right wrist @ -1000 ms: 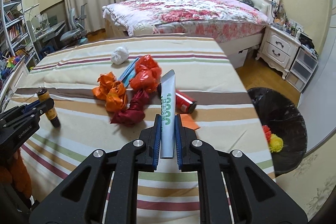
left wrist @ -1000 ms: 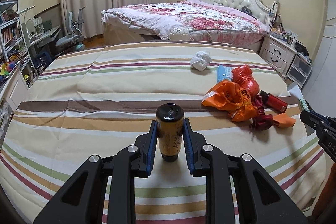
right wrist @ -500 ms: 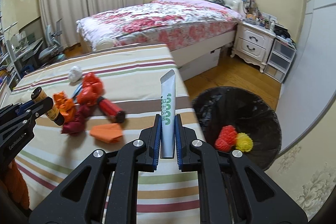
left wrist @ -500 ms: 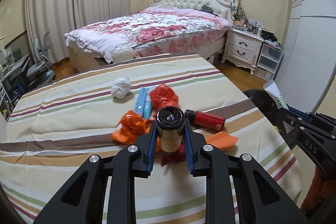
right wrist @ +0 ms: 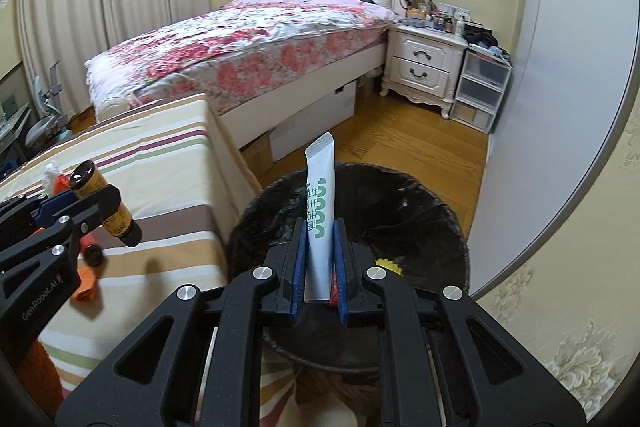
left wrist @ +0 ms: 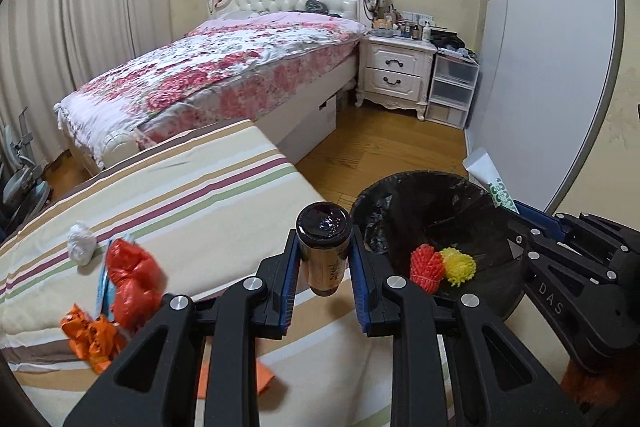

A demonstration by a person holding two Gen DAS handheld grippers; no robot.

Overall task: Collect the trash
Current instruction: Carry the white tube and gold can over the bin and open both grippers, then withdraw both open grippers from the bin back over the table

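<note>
On the striped bed [left wrist: 208, 187] at far left lie a white paper wad [left wrist: 81, 243], a red plastic bag [left wrist: 134, 279] and crumpled orange wrappers [left wrist: 92, 337], close together near the bed's edge. Right of them, the left tongs [left wrist: 324, 267] pinch a small brown bottle [left wrist: 323, 253] by its sides, holding it above the bed's corner, just beside the bin. Further right, the black-lined trash bin [left wrist: 380, 211] stands on the wooden floor against the bed; a red ball and a yellow pom-pom [left wrist: 460, 265] rest inside. The right tongs [right wrist: 319, 259] squeeze a white tube with green print [right wrist: 319, 203], upright over the bin's opening.
</note>
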